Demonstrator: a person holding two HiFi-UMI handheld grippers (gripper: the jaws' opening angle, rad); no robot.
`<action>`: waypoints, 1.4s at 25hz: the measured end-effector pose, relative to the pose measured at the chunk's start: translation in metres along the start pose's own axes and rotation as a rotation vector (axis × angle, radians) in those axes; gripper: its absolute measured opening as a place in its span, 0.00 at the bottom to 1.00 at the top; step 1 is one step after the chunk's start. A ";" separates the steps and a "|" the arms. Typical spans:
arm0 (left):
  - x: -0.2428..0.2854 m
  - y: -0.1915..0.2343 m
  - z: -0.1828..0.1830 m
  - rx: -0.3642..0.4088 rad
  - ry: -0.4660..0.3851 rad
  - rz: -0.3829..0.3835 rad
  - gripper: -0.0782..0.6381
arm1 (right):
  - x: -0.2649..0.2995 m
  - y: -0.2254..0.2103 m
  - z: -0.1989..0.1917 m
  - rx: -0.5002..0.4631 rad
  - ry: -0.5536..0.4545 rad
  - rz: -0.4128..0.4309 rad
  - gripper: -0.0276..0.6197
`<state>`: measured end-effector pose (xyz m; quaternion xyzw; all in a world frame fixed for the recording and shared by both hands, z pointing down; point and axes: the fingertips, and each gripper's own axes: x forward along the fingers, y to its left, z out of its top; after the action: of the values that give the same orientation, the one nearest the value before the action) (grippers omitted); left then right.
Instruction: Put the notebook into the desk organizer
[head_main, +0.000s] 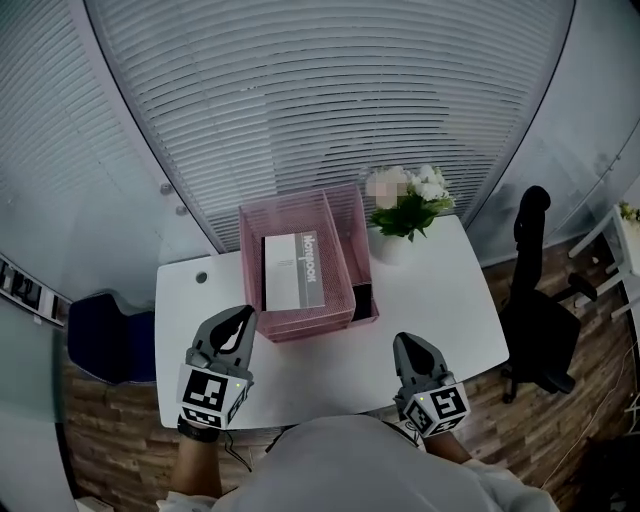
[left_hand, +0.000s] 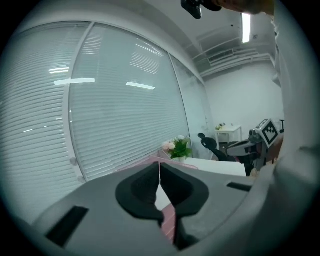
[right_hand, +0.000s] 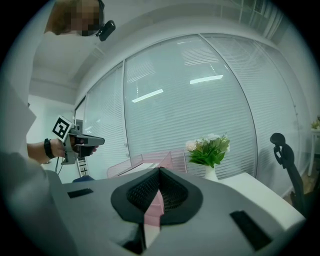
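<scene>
My left gripper (head_main: 242, 314) and right gripper (head_main: 404, 342) are pinched closed on nothing, over the desk's (head_main: 440, 300) front edge. The notebook (head_main: 293, 270) lies flat in the organizer's (head_main: 346, 205) left compartment, near the back edge. I'd judge it light, stiffish and smooth-covered, best pinched by its near edge.

An office — blind-covered glass walls (head_main: 330, 90), a white desk (head_main: 440, 310) and 1 black swivel chair (head_main: 538, 320).

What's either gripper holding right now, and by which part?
Nothing. Left gripper and right gripper are both shut and empty; the grey rectangular notebook lies in the pink wire-mesh desk organizer.
</scene>
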<state>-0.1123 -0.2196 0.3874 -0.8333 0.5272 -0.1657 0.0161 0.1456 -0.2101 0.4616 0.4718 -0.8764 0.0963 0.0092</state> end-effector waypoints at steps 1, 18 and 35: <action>-0.005 0.002 -0.001 -0.031 -0.015 0.016 0.13 | 0.001 0.001 0.001 -0.003 0.000 0.003 0.06; -0.027 -0.007 -0.042 -0.204 -0.052 0.070 0.12 | 0.011 0.015 0.006 -0.045 0.001 0.027 0.06; -0.025 -0.015 -0.050 -0.205 -0.032 0.048 0.12 | 0.011 0.019 0.007 -0.040 -0.009 0.029 0.06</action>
<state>-0.1241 -0.1836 0.4314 -0.8203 0.5607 -0.0972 -0.0571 0.1245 -0.2104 0.4532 0.4591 -0.8850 0.0766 0.0133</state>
